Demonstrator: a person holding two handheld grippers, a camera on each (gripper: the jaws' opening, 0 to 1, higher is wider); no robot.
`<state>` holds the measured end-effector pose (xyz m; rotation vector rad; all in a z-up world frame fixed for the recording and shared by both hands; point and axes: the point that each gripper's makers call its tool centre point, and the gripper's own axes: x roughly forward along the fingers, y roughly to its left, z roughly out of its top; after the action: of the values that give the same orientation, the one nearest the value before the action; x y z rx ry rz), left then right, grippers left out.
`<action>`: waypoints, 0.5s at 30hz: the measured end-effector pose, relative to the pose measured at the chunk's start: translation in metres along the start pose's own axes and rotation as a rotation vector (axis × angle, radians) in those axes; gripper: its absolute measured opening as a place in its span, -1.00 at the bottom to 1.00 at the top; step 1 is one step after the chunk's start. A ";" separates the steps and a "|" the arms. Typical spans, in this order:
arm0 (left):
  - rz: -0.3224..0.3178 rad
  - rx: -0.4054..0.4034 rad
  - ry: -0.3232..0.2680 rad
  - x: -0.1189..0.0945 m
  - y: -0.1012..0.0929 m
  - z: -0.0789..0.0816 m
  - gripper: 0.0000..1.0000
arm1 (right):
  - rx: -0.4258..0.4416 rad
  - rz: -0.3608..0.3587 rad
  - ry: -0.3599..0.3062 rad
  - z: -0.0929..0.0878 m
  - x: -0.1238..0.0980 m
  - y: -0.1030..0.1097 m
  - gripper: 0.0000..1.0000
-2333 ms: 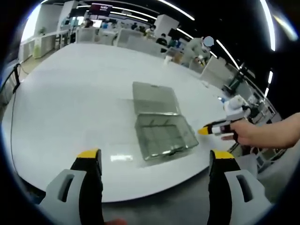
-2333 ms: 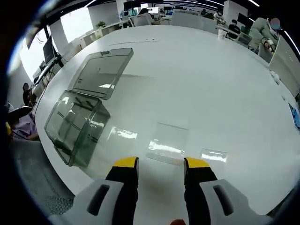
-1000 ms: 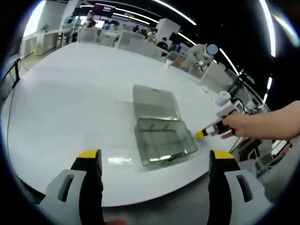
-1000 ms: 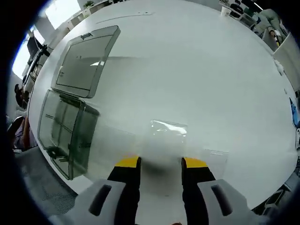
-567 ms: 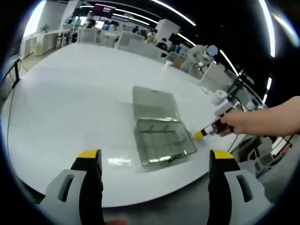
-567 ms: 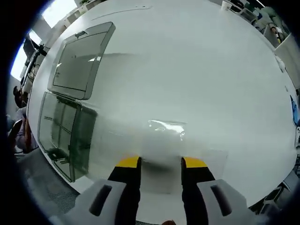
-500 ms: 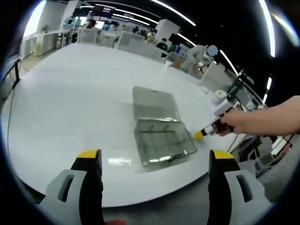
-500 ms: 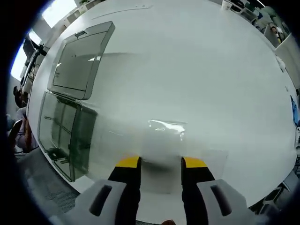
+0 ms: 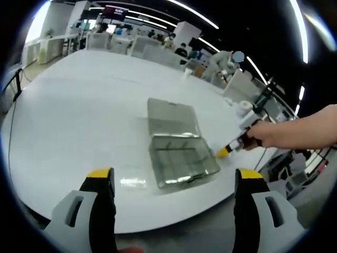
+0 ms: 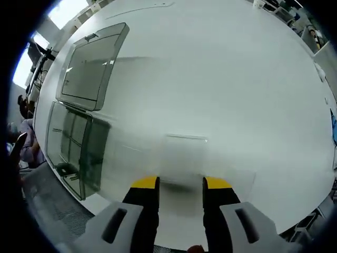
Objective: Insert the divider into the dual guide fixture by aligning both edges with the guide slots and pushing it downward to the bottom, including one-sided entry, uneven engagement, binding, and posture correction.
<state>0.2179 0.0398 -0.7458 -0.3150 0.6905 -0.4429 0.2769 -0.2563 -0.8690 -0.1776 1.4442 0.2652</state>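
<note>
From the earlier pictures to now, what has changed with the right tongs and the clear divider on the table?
The right tongs have come down close over the clear divider lying flat on the white table; the jaws stand apart at its near edge, not gripping it yet. The open transparent box stayed where it was, and the left tongs stayed wide open, holding nothing.

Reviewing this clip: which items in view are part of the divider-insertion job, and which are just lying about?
Part of the job:
- clear divider sheet, flat on the table just ahead of the right gripper
- transparent box with its lid open
- left gripper, jaws wide apart

Just lying about:
- second clear sheet on the table near the left gripper
- white cup at the far edge
</note>
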 end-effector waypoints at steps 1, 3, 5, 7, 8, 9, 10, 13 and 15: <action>0.000 0.000 -0.001 0.000 0.000 0.000 0.84 | 0.002 0.003 0.004 0.000 0.001 0.000 -0.45; 0.000 0.003 -0.001 0.000 -0.001 0.001 0.84 | 0.004 0.004 0.008 0.001 0.003 -0.002 -0.45; -0.001 0.003 -0.001 0.000 -0.002 0.001 0.84 | 0.006 0.007 0.014 0.002 0.004 -0.003 -0.45; 0.000 0.004 -0.002 -0.001 -0.002 0.000 0.84 | -0.013 0.013 0.022 0.002 0.005 -0.002 -0.45; 0.000 0.003 -0.001 -0.001 -0.002 0.000 0.84 | -0.018 0.014 0.023 0.003 0.006 -0.002 -0.46; 0.000 0.002 -0.001 -0.001 -0.002 -0.001 0.84 | -0.020 0.014 0.022 0.003 0.006 -0.003 -0.46; 0.000 0.002 0.000 -0.001 -0.002 -0.001 0.84 | -0.022 0.017 0.022 0.004 0.007 -0.003 -0.46; 0.001 0.000 0.003 -0.002 -0.003 -0.003 0.84 | -0.024 0.025 0.020 0.003 0.006 -0.002 -0.46; 0.000 -0.001 0.002 -0.002 -0.003 -0.004 0.84 | -0.027 0.028 0.023 0.001 0.005 -0.001 -0.46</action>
<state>0.2136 0.0373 -0.7462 -0.3154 0.6932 -0.4431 0.2785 -0.2572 -0.8736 -0.1829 1.4674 0.3069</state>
